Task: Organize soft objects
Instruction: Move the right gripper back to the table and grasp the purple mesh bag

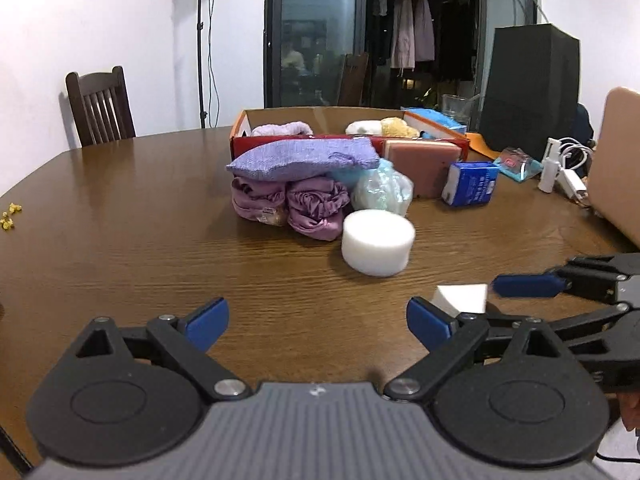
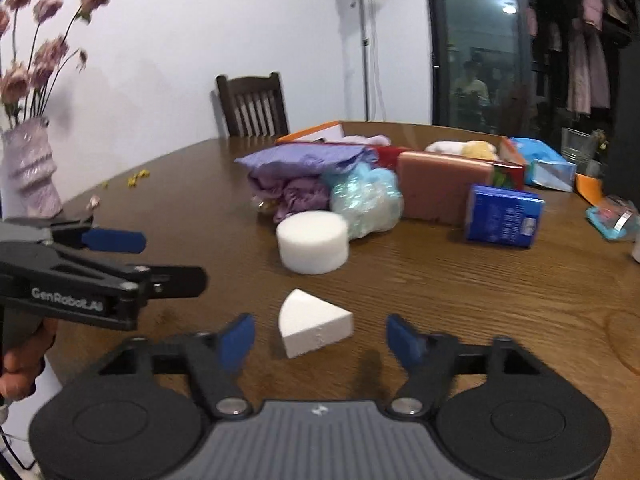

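- Right gripper [image 2: 320, 338]: fingers spread wide, nothing between the pads, low over the table [image 2: 500, 292].
- White foam wedge [image 2: 314, 330] lies on the table just ahead of those fingers, roughly centred in the gap, not touched yet. Its point faces away toward the round foam puck [image 2: 313, 241].
- Left gripper [image 1: 318, 320]: also spread wide and empty, hovering over bare wood; the wedge sits just off its right finger.
- My read of the step: right gripper grabs the wedge, then it goes to the cardboard box [image 1: 320, 114] at the back, which already holds a few soft items.
- How to do it well:
  - Push forward until the pads flank the thick middle of the wedge, not the thin tip (a taper tends to squirt out when squeezed).
  - Keep the fingers just off the wood so they don't scrape.
  - Close gently; foam compresses, so stop once it is held.
  - Lift straight up before heading back; the puck and the pile of purple cloth rolls [image 2: 288, 192] stand between here and the box.
- Risk: the left gripper sits close on the left in the right view; hold it clear so the two don't bump.
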Action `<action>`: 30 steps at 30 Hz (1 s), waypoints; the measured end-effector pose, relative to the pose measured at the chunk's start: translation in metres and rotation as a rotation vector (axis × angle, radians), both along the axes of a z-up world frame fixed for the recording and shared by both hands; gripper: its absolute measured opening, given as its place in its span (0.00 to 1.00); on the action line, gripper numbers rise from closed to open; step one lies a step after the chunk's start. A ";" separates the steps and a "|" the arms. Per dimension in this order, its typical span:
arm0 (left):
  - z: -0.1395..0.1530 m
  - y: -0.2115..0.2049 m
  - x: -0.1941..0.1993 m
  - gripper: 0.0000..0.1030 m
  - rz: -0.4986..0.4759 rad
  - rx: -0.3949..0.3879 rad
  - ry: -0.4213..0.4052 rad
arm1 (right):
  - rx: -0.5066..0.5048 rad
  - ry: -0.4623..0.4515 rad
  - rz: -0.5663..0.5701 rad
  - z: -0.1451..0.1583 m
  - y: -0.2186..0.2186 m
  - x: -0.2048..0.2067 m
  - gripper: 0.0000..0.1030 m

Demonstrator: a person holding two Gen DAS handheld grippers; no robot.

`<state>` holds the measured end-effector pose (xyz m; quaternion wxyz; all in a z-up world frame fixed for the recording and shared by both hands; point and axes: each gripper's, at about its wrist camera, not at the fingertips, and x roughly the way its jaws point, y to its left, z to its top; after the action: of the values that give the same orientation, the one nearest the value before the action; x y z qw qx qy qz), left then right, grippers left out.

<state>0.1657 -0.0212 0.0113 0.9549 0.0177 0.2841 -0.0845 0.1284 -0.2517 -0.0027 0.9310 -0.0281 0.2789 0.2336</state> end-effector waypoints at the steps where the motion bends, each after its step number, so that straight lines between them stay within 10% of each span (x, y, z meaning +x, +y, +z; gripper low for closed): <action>1: -0.001 -0.001 0.005 0.95 0.001 -0.006 0.003 | -0.018 0.006 -0.001 -0.002 0.004 0.005 0.40; 15: 0.009 -0.007 0.078 0.88 -0.038 -0.111 -0.036 | 0.004 -0.095 -0.294 0.021 -0.040 0.066 0.53; 18: 0.013 0.014 0.091 0.74 0.007 -0.150 -0.027 | 0.050 -0.084 -0.250 0.023 -0.039 0.072 0.54; 26: 0.031 0.089 0.148 0.75 0.097 -0.420 0.004 | 0.281 0.016 -0.082 0.035 -0.003 0.128 0.54; 30: 0.023 0.095 0.169 0.23 0.012 -0.497 0.109 | 0.266 0.044 -0.067 0.035 0.024 0.164 0.49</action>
<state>0.3348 0.0742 0.0340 0.9136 -0.2238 0.3060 -0.1468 0.2924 -0.2273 0.0326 0.9275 0.1101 0.2665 0.2379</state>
